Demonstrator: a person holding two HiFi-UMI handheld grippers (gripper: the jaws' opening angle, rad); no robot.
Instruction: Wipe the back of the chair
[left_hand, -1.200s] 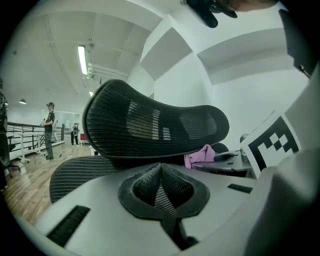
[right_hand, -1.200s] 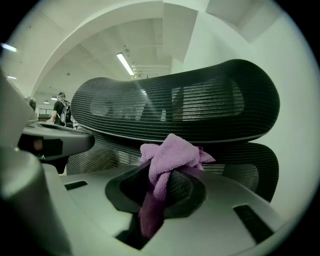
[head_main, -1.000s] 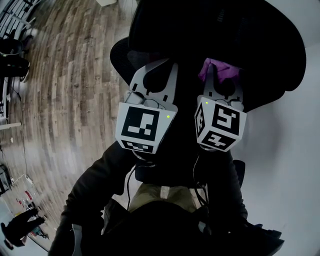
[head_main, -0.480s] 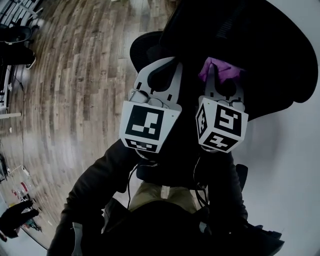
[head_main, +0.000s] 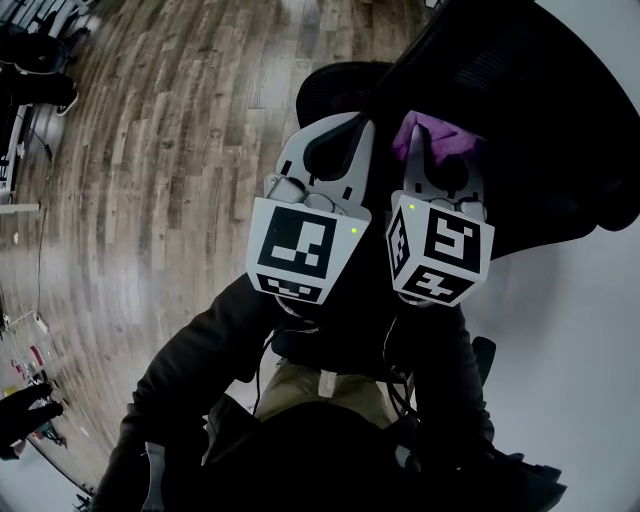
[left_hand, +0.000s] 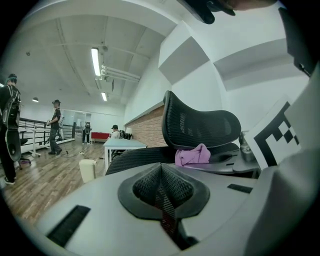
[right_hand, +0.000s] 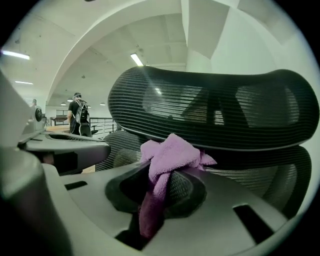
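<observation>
A black mesh chair (head_main: 510, 90) fills the upper right of the head view. Its headrest (right_hand: 215, 105) and its back (right_hand: 260, 175) loom close in the right gripper view. My right gripper (head_main: 440, 150) is shut on a crumpled purple cloth (head_main: 432, 135), which bulges out above the jaws (right_hand: 170, 150) right in front of the mesh. My left gripper (head_main: 340, 125) sits just left of it, by the chair's edge. Its jaws are closed together with nothing in them (left_hand: 161, 167). From the left gripper view the cloth (left_hand: 192, 155) and the headrest (left_hand: 200, 127) lie ahead to the right.
Wooden floor (head_main: 160, 150) spreads to the left and a white wall (head_main: 580, 330) stands at the right. Far off in the left gripper view are a white table (left_hand: 122, 144), a pale bin (left_hand: 87, 170) and several people (left_hand: 54, 125). My dark sleeves fill the bottom.
The left gripper has shifted right and slightly up, closing in on the right gripper. The chair's outline has swung right in the head view. The right gripper keeps hold of the cloth.
</observation>
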